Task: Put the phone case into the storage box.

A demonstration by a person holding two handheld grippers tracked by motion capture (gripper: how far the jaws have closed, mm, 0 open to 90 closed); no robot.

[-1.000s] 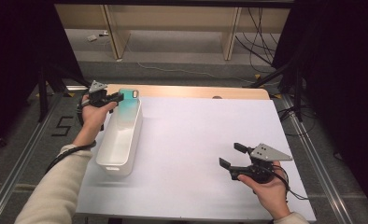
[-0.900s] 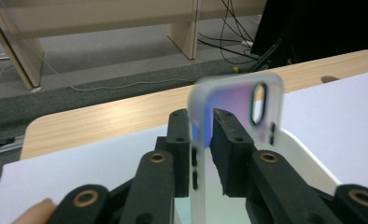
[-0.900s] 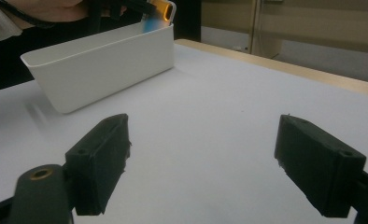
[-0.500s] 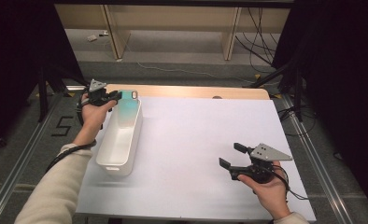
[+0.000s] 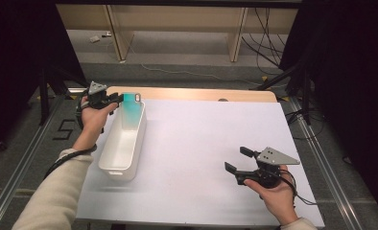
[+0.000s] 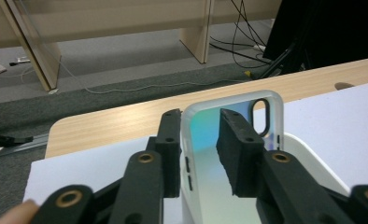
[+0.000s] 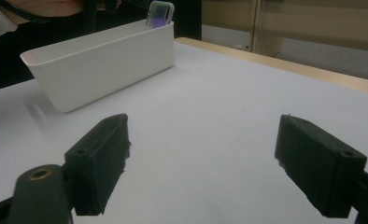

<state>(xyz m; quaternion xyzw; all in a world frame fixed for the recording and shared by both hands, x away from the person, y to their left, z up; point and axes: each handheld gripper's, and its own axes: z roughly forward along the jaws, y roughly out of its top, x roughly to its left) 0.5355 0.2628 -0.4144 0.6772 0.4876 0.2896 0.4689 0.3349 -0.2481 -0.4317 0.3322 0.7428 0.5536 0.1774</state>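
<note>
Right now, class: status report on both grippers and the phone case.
Left gripper jaws just opening around phone case, propped in white bin. Right gripper open, idle. Nothing obstructing.

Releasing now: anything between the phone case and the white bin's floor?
Nothing visible. The phone case stands inside the white bin, its edge between the jaws of the left gripper, which have just been opening; the bin holds nothing else.

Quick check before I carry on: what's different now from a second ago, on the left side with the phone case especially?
The left gripper has just been opening its jaws, at the far end of the white bin. The phone case stands between them; a gap shows at the left pad, so the grip looks released. The case leans in the same spot. The right gripper rests open over the white mat, unmoved.
</note>
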